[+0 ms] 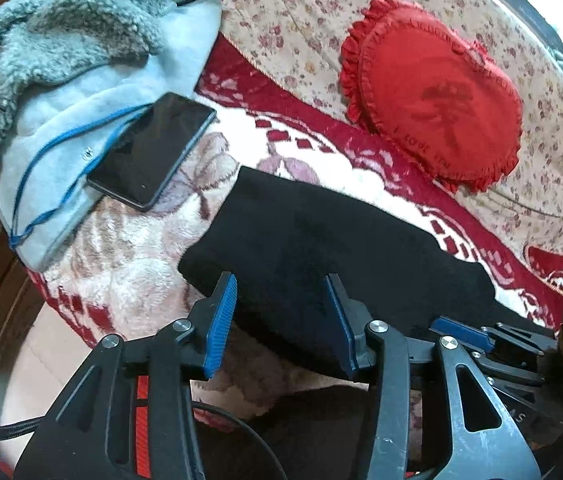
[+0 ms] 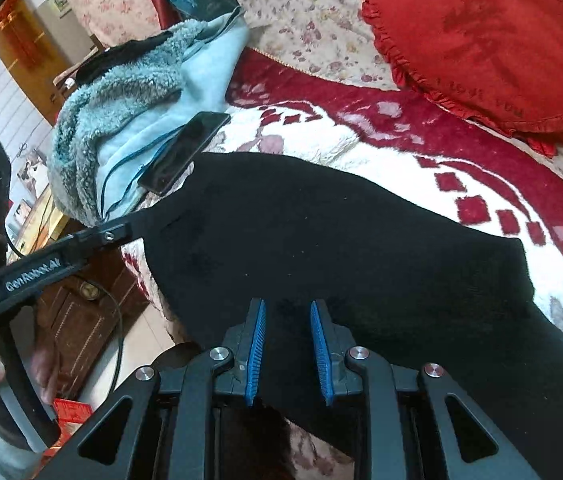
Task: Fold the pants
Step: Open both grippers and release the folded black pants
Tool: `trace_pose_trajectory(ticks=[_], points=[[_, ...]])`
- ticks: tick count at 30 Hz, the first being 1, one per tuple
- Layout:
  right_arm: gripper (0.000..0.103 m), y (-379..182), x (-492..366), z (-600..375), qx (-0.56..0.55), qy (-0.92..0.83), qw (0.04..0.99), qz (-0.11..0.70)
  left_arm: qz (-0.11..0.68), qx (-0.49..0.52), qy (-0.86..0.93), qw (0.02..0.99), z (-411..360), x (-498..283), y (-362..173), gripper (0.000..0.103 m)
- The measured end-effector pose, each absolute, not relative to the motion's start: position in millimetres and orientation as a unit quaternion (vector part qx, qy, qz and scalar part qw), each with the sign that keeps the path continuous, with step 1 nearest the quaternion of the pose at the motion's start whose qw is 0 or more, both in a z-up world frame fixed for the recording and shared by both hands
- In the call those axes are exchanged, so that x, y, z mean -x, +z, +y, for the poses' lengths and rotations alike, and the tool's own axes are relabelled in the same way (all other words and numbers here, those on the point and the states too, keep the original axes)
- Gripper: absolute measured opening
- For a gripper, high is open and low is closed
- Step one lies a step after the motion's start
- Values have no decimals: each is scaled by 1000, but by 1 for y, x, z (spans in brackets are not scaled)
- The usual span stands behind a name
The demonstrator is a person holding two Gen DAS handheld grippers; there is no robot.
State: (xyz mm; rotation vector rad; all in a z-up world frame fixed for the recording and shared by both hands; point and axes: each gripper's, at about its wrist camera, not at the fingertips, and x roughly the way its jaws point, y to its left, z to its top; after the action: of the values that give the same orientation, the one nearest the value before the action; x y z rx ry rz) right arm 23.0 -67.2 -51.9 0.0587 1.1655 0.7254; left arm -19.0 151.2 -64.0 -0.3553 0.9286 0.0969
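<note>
A bed (image 1: 141, 240) with a red-and-white blanket carries black pants (image 1: 321, 248), already folded into a compact slab along its near edge, part hanging over. Behind them lie a red pillow (image 1: 433, 92), then a grey coat (image 1: 61, 60) with a phone (image 1: 153, 152) propped at the left edge. The left gripper (image 1: 281, 320), jaws spread wide, and the right gripper (image 2: 287, 344), jaws narrowly apart, both hover over the pants gripping nothing; a careless drag could pull the fold off the edge or knock the phone.
</note>
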Motion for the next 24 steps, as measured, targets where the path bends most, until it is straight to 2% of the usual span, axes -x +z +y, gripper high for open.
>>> trace_pose_trajectory(ticks=[5,12,20,24], points=[[23,-57,-23,-53,-9,339,771,540,460,168,57,870,153,8,-86,44],[38,-59,-20,-28,22,347,777,525,461,174,58,868,157,4,-97,46],[37,-46,-22,-52,-21,343,776,529,465,218,72,855,183,26,-92,47],[37,-41,-25,-61,-32,334,782,525,462,276,53,841,200,38,-95,59]])
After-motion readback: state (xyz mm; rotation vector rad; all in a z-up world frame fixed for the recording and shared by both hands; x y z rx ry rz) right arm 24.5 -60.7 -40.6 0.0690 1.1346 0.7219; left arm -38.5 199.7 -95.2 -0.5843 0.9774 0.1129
